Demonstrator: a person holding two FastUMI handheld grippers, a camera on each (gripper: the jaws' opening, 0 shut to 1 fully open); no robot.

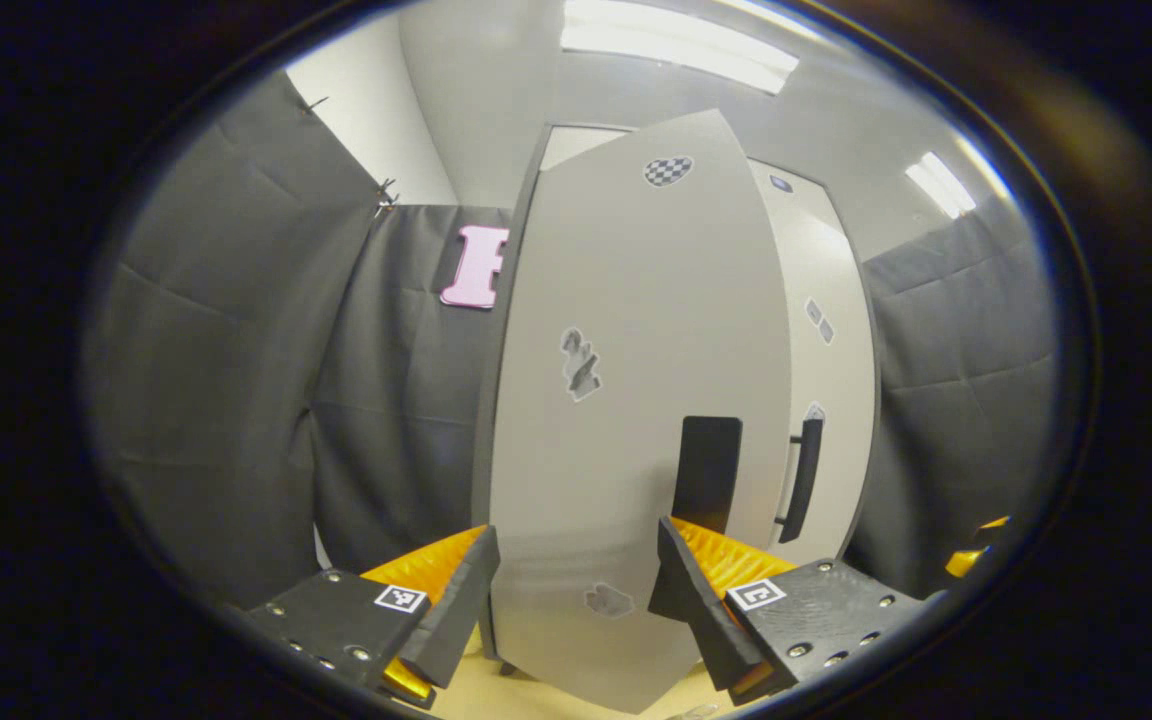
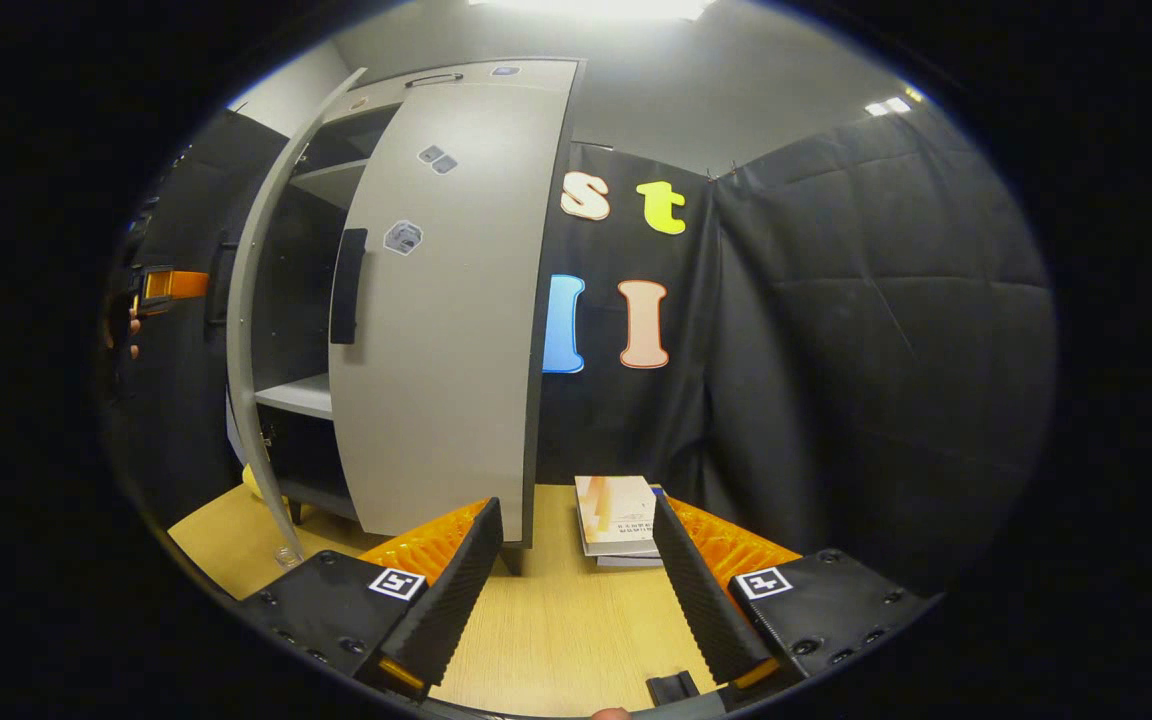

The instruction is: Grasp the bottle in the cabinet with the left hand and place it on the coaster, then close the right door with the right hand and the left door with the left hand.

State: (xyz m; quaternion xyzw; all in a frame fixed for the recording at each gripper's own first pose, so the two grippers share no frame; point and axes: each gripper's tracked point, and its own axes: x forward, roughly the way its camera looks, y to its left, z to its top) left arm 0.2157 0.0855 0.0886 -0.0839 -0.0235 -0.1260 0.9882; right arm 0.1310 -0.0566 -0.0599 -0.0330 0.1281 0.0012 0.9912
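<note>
The grey cabinet's left door [image 1: 626, 400] stands partly swung out, close in front of my left gripper [image 1: 571, 605]. That gripper is open and holds nothing; its right fingertip [image 1: 681, 580] lies just below the door's dark handle [image 1: 706, 470]. Beyond it, the right door [image 1: 831, 330] with its handle [image 1: 801, 480] looks shut or nearly shut. In the right gripper view the left door [image 2: 246, 300] appears edge-on and the right door [image 2: 446, 300] broadside. My right gripper [image 2: 576, 580] hangs open over the wooden table [image 2: 556, 620]. A small clear object [image 2: 286, 555] sits by the left door's foot; I cannot tell what it is.
A stack of books [image 2: 621, 515] lies on the table right of the cabinet. Black cloth walls close in the booth on all sides. Shelves [image 2: 296, 395] show through the gap between the doors. At the far left, a hand holds the left gripper [image 2: 161, 285].
</note>
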